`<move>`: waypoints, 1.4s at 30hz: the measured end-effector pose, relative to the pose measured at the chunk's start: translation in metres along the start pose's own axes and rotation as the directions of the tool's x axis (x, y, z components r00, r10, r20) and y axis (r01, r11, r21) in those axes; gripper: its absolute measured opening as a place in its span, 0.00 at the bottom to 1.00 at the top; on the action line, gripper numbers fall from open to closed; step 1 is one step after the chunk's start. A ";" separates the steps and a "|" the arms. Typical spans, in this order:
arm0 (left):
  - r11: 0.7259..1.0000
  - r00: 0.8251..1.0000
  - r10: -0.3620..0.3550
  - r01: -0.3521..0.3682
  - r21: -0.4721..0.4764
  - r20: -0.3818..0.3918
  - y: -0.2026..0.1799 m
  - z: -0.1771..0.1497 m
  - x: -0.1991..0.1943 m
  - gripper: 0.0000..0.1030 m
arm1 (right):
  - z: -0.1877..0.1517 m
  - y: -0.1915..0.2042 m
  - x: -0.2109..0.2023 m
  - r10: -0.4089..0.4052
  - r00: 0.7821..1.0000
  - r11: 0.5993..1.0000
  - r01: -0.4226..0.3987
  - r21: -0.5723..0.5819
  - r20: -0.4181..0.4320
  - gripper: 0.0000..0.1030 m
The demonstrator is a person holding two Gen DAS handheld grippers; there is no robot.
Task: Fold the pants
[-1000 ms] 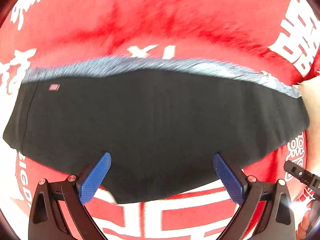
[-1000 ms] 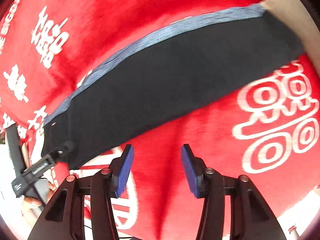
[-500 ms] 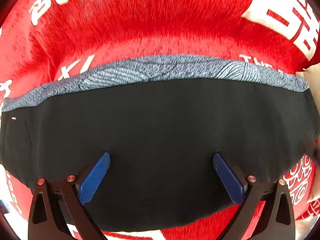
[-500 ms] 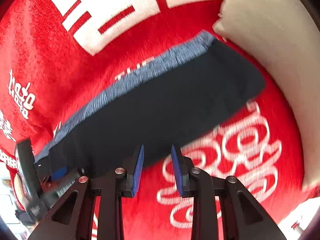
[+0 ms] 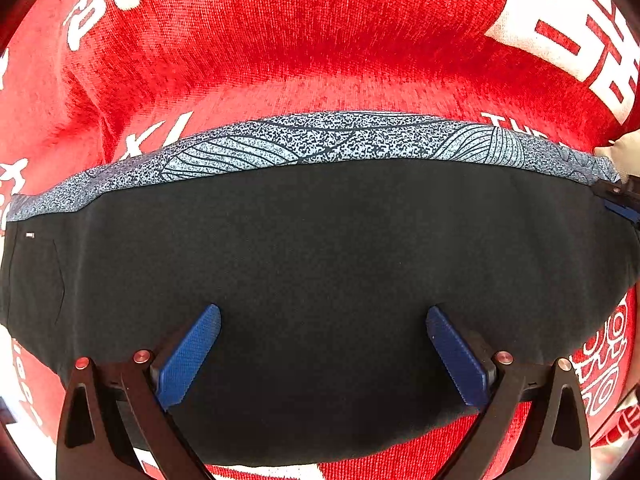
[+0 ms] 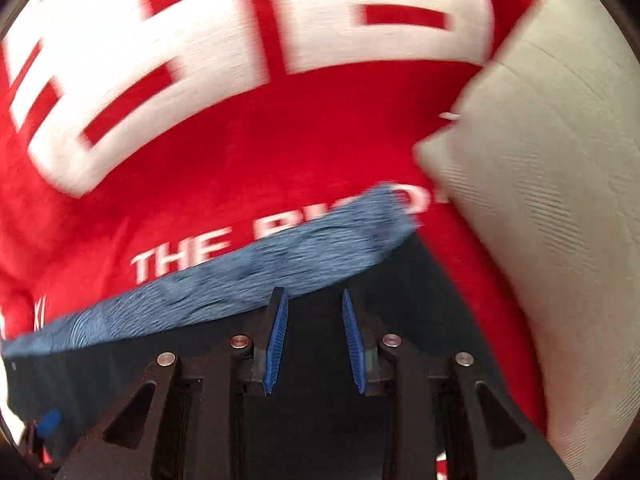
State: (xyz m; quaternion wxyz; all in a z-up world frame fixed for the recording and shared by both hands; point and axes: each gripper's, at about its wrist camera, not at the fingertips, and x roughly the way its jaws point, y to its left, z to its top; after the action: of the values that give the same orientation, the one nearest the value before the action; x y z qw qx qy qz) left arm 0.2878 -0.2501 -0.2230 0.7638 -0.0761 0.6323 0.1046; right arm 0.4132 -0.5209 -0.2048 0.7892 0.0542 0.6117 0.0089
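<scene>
Mostly smooth black pants, speckled grey waistband, plush red blanket.

Pants lay flat on blanket, patterned band along far edge; L gripper sat over near-middle of pants, jaws wide apart, R gripper over pants' right end w/ a narrow gap, pillow just beyond to the right.

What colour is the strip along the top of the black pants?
Speckled blue-grey with thin dark leaf-like lines, on the strip of the pants; clearest in the left wrist view.
</scene>
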 end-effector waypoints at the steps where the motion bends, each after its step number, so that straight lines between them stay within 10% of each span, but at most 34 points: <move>1: 1.000 1.000 0.000 0.000 0.000 -0.002 -0.001 0.001 0.000 1.00 | 0.000 -0.009 -0.004 0.017 1.000 0.999 -0.017 0.046 -0.009 0.30; 16: 1.000 1.000 -0.003 0.003 0.003 -0.010 0.006 0.007 0.007 1.00 | -0.087 0.037 -0.037 0.078 0.995 0.992 -0.083 -0.095 -0.063 0.44; 29: 1.000 1.000 0.001 -0.001 0.000 -0.008 0.005 0.007 0.007 1.00 | -0.088 0.038 -0.036 0.102 0.993 0.983 -0.109 -0.150 -0.054 0.56; 42: 1.000 1.000 0.000 0.000 0.003 -0.017 0.003 0.009 0.005 1.00 | -0.095 0.006 -0.053 0.267 0.963 0.962 -0.264 0.067 -0.040 0.58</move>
State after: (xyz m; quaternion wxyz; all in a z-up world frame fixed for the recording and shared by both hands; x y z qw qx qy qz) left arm 0.2963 -0.2449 -0.2267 0.7587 -0.0758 0.6388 0.1027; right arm 0.3085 -0.5117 -0.1762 0.7638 0.1593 0.6179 0.0972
